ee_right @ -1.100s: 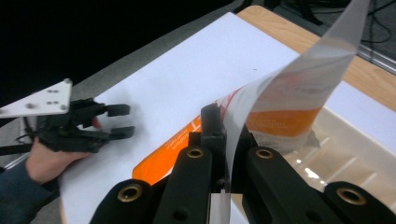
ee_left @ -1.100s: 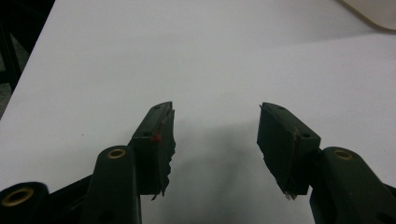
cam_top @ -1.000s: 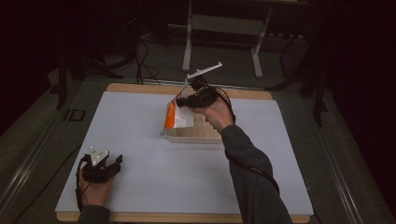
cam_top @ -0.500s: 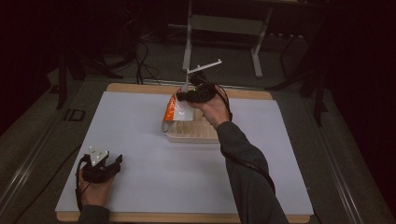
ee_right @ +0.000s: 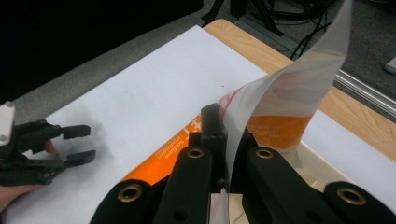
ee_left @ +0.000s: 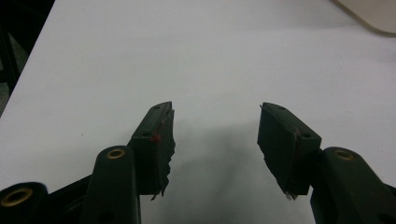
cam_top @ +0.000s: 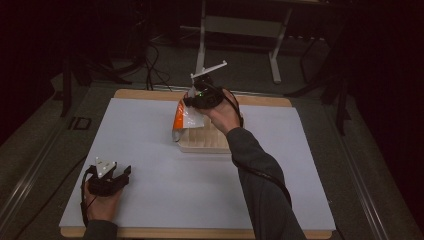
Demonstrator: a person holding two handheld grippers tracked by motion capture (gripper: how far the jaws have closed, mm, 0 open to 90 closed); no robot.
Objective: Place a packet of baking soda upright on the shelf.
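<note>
We have the right claw point(cam_top: 194, 102) clamped on the orange-and-clear bag point(cam_top: 183, 120), lifting it over the wooden board point(cam_top: 205, 142) toward the counter's point(cam_top: 150, 125) far edge; next we judge it needs setting down. The left claw point(cam_top: 122, 174) rests apart, near-left corner.

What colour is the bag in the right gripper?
Orange and white, with a clear top; the bag shows best in the right gripper view.

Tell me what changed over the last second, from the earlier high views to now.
The right gripper, shut on the orange-and-clear plastic bag, lifted it up and toward the table's far edge, so the bag now hangs above the pale wooden board. The left gripper stayed open, resting on the white table cover.
</note>
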